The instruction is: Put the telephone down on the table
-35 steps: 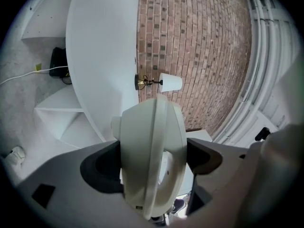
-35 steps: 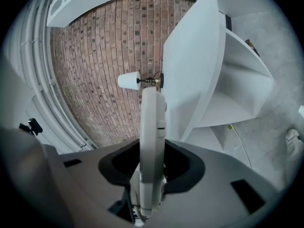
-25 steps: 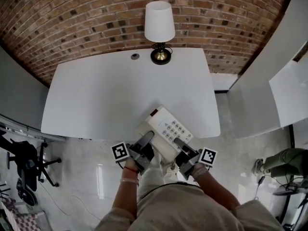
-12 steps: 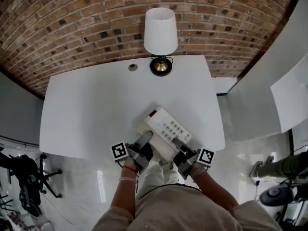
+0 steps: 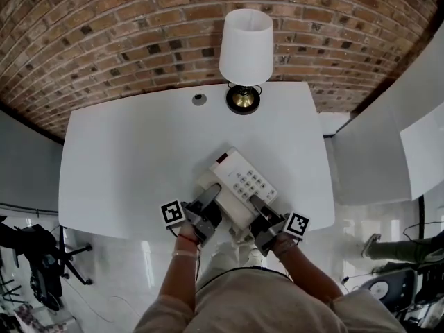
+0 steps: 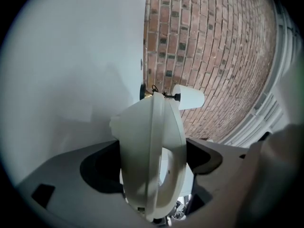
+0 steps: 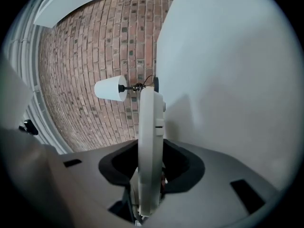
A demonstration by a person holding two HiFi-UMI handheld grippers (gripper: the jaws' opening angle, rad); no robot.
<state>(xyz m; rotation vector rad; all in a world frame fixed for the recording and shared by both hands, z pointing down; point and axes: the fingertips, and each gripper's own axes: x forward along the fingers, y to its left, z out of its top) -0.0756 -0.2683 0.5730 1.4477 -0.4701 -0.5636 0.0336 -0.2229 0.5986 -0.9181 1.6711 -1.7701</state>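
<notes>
As gripped, telephone point(image 5: 234, 172): long axis diagonal, far-left to near-right (keypad point(image 5: 251, 184) print too small to read)
Left claw point(image 5: 210, 194): pinching telephone's left side
Right claw point(image 5: 258, 205): pinching its right edge

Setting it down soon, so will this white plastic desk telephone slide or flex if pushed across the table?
The white plastic desk telephone is likely stiff: its hard shell holds shape in the jaws of the left gripper and right gripper. It would probably slide easily, since the white tabletop looks smooth.
</notes>
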